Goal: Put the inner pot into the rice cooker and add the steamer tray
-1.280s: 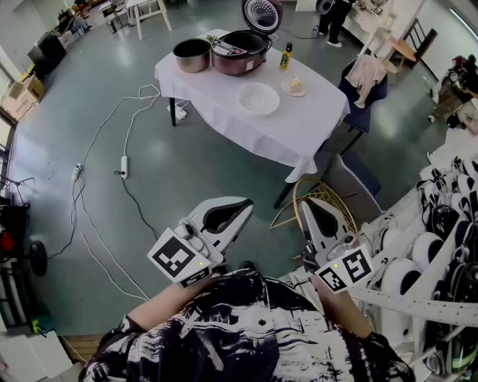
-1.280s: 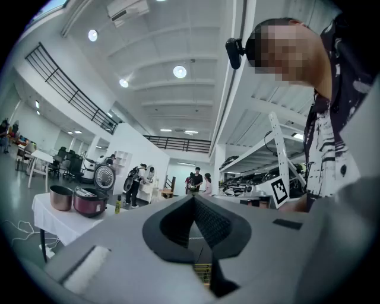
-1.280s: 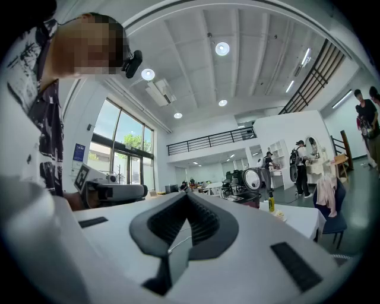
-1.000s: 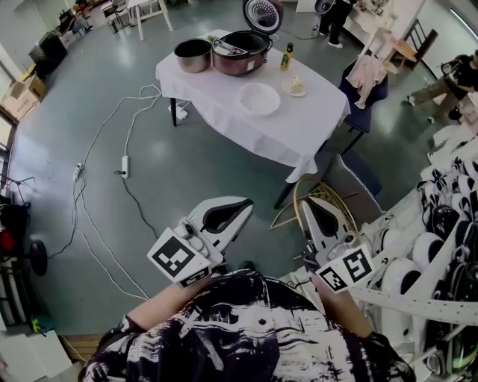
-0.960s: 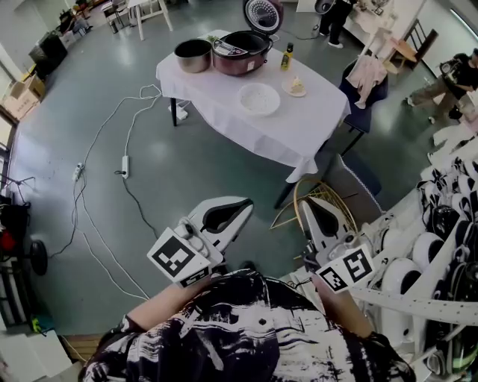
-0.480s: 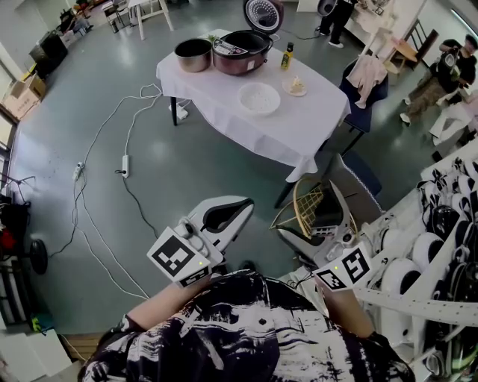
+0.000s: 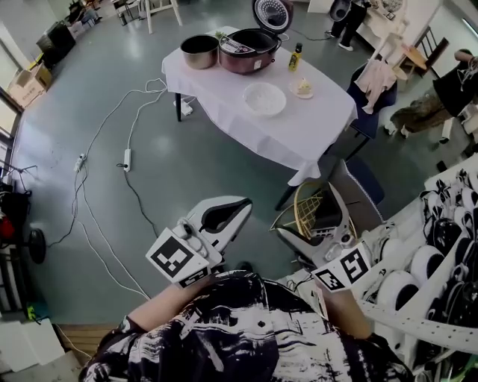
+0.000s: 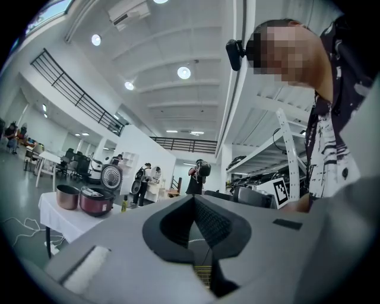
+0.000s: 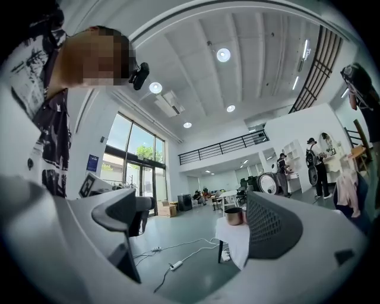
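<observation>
Left grey two-jaw gripper (image 7: 243,206) keeping jaws pressed together, empty; right grey gripper (image 7: 308,210) just opening jaws wide, nothing between; bronze metal inner pot (image 7: 199,51) sitting just beside open maroon rice cooker (image 7: 249,51) on white-clothed table (image 7: 306,142), round white perforated steamer tray (image 7: 264,98) lying near them

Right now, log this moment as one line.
left claw: shut, empty | right claw: just opened, empty | pot: on table beside cooker | cooker lid: up | tray: on table

White cloth drapes the counter (image 7: 299,130). The inner pot (image 7: 199,51) gleams coppery metal, the rice cooker (image 7: 246,58) glossy dark red; the floor (image 7: 187,168) shines smooth.
</observation>
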### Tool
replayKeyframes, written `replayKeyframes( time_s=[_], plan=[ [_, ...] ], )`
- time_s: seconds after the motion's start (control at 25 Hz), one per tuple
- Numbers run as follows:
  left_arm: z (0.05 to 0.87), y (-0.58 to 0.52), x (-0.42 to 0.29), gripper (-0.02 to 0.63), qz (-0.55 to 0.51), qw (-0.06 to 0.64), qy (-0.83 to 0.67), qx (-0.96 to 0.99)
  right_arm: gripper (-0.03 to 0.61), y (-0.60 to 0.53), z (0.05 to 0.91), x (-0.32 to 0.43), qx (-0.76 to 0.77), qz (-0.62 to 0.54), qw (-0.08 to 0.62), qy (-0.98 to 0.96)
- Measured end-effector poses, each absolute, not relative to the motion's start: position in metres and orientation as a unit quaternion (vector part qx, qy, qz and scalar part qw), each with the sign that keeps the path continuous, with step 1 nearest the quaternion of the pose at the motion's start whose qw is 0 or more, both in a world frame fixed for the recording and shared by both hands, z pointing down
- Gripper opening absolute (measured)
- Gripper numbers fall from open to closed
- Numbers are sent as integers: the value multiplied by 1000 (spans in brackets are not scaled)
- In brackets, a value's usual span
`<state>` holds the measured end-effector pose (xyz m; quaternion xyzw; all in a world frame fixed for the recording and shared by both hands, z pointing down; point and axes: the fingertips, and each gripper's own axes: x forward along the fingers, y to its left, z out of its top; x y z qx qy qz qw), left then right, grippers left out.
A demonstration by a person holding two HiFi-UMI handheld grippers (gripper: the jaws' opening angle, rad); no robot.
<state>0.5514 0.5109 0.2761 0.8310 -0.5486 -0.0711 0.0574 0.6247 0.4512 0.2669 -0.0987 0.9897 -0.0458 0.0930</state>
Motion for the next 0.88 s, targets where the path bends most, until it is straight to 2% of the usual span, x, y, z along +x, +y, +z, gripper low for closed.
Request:
replayKeyframes(
  time_s=[0.44, 0.88],
  plan=[
    [296, 468, 460, 5, -81, 74, -564, 818, 528, 409, 275, 528, -72, -45, 83, 993],
    [290, 391, 276, 5, -78, 69, -536, 838, 528, 341, 263, 346, -89, -28, 75, 993]
  ],
)
